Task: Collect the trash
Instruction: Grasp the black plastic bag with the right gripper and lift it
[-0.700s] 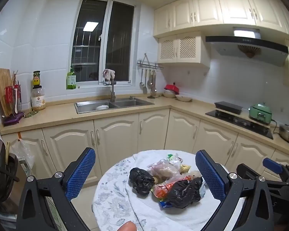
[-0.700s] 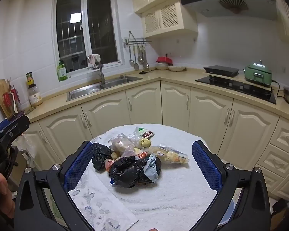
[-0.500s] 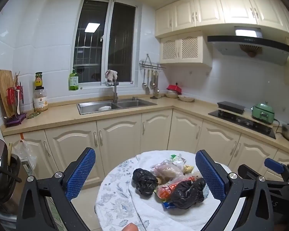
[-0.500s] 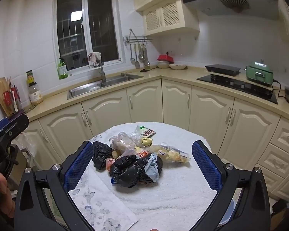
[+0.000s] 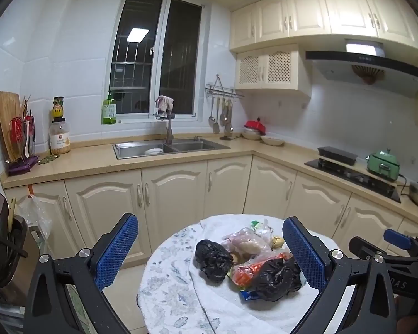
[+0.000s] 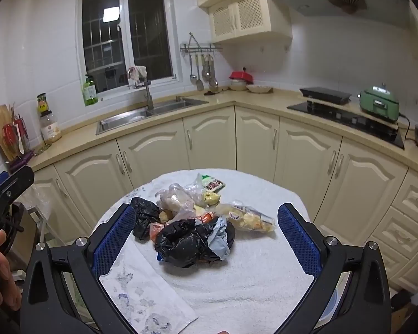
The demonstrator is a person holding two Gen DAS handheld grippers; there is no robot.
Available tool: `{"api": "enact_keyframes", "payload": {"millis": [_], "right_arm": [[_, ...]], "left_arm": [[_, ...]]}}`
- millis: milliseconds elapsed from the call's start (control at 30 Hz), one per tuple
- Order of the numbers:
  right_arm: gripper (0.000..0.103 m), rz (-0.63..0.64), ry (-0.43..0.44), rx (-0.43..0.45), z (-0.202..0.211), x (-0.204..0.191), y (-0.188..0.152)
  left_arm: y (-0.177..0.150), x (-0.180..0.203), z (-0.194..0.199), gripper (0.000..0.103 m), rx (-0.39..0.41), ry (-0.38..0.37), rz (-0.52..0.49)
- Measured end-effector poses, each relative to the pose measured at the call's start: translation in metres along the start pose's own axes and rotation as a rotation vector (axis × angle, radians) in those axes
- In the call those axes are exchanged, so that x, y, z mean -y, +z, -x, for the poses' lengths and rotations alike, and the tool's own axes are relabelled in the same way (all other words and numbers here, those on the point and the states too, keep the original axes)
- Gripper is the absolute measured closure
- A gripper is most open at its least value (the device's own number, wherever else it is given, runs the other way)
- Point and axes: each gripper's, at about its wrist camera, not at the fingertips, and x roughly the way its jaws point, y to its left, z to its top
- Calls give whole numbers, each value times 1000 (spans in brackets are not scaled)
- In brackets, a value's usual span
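Observation:
A heap of trash lies on a small round table (image 6: 264, 264) covered with a white towel. It holds a large crumpled black bag (image 6: 189, 240), a smaller black bag (image 6: 145, 215), clear plastic bags (image 6: 175, 199) and snack wrappers (image 6: 248, 218). In the left wrist view the same heap shows the small black bag (image 5: 213, 258) and the large one (image 5: 276, 279). My left gripper (image 5: 209, 253) stands open, held back from the heap and above it. My right gripper (image 6: 204, 240) is open too, its blue pads wide on either side of the heap, touching nothing.
Cream kitchen cabinets (image 5: 175, 192) wrap around behind the table, with a sink (image 5: 167, 146), a hob (image 6: 345, 117) and a green cooker (image 6: 379, 105) on the counter. A dark bin (image 5: 0, 239) with a plastic bag stands at the left. A patterned cloth (image 6: 142, 292) lies at the table's near left.
Both views have shifted slightly, the trash heap sitting a little lower and nearer in the right wrist view. Both grippers stay wide open and nothing was taken hold of.

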Motion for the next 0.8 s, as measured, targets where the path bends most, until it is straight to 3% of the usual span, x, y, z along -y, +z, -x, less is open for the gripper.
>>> {"api": "enact_keyframes", "payload": {"millis": [300, 800], "right_arm": [[0, -42, -16, -118, -35, 1, -19], [0, -191, -15, -320, -113, -5, -48]], "left_arm": [[-11, -4, -23, 1, -41, -7, -14], [-38, -25, -106, 1, -195, -27, -11]]}}
